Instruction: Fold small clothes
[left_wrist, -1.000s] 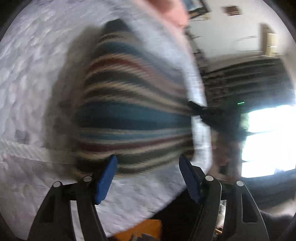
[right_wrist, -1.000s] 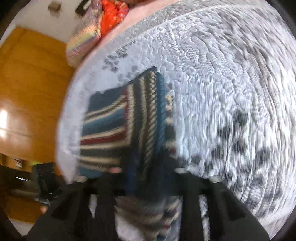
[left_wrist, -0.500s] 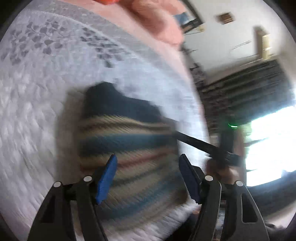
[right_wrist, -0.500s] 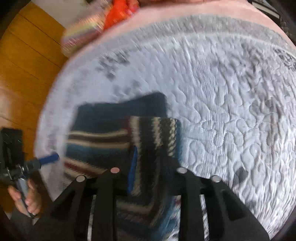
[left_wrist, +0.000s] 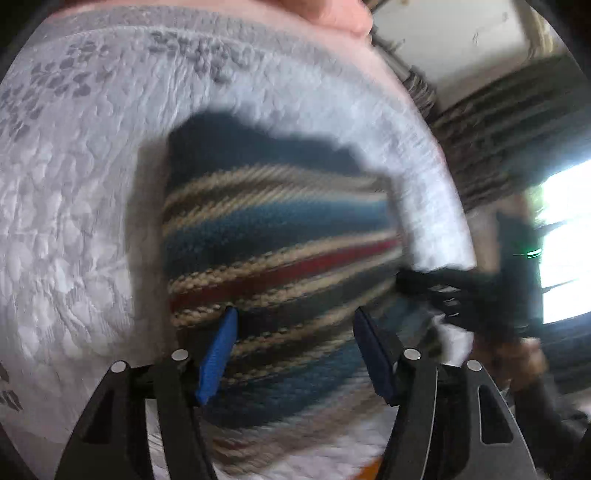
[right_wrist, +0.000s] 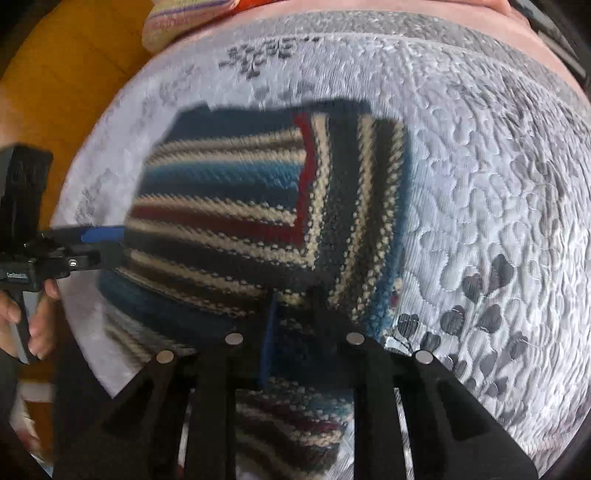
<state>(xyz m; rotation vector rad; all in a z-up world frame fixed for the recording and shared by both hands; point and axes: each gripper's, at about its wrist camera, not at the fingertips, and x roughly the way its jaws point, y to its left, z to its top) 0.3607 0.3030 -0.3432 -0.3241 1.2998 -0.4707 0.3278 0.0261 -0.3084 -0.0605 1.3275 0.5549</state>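
Striped knit garment (right_wrist: 229, 206) lies on the bed (right_wrist: 480, 184) ahead of both tongs — right tongs (right_wrist: 291, 306) clench its folded flap, steering the fold; left tongs (left_wrist: 293, 328) hover released above.

The striped knit garment (right_wrist: 236, 221) now lies lower and flatter on the quilted bed (right_wrist: 480, 184) than a second ago, its right side folded over as a vertical-striped panel; the right gripper (right_wrist: 291, 317), clamped on that fold, has drawn closer to the bed's near edge; the left gripper (left_wrist: 293, 325), fingers apart, has come down closer over the cloth.
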